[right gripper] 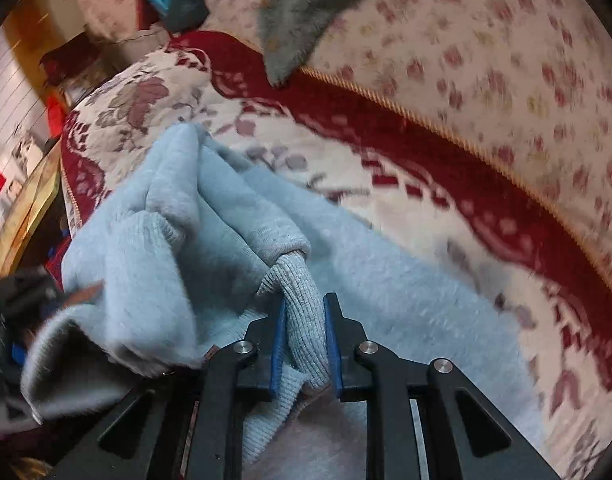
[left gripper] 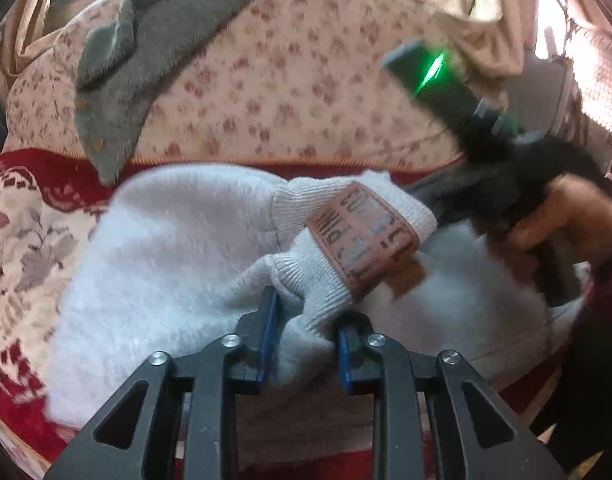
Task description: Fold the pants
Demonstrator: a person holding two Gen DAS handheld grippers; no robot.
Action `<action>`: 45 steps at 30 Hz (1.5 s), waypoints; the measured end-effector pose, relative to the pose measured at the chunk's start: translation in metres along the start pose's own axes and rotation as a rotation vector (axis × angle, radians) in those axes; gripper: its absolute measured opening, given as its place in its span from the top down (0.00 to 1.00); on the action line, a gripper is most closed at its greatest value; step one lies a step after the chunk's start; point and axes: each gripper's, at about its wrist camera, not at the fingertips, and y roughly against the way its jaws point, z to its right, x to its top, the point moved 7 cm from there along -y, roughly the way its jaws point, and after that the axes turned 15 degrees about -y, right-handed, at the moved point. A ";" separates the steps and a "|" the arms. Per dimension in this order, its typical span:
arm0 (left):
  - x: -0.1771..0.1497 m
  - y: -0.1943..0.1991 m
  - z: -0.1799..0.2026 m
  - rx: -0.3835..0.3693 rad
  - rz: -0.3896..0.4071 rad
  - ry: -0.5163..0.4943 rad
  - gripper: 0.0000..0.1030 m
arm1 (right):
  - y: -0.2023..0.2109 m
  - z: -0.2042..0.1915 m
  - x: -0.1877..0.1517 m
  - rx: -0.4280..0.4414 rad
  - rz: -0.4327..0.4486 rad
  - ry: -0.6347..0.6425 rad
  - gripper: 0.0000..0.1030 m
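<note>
Pale grey fleece pants (left gripper: 166, 248) lie bunched on a sofa seat. Their ribbed band (left gripper: 326, 280) carries a brown label (left gripper: 362, 236). My left gripper (left gripper: 308, 320) is shut on a fold of that ribbed band, blue pads pressing the cloth from both sides. In the right wrist view the same pants (right gripper: 386, 312) spread over the seat, and my right gripper (right gripper: 304, 320) is shut on a ribbed cuff (right gripper: 302, 288). The right tool (left gripper: 486, 120), with a green light, and the hand (left gripper: 566, 216) holding it show at the right of the left wrist view.
The seat has a red and cream floral cover (right gripper: 386, 168). Behind it is a cream floral backrest (left gripper: 286, 92) with a dark grey garment (left gripper: 146, 64) draped over it. The seat's left end and cluttered room floor (right gripper: 26, 160) show beyond the pants.
</note>
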 end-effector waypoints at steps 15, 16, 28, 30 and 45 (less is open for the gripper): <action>-0.006 0.016 0.021 -0.023 0.022 0.035 0.37 | 0.034 -0.068 0.008 -0.081 0.132 0.182 0.48; -0.009 0.014 0.023 -0.017 0.012 0.021 0.37 | 0.019 -0.064 0.008 -0.165 0.126 0.218 0.48; 0.000 0.035 0.014 -0.022 0.050 0.075 0.34 | 0.063 -0.012 -0.017 -0.109 0.150 -0.001 0.31; 0.005 0.041 0.012 0.000 0.064 0.086 0.24 | 0.076 -0.007 -0.026 -0.061 0.165 -0.055 0.30; 0.033 0.027 0.045 0.042 0.039 0.087 0.14 | 0.132 0.040 -0.106 0.009 0.222 -0.324 0.19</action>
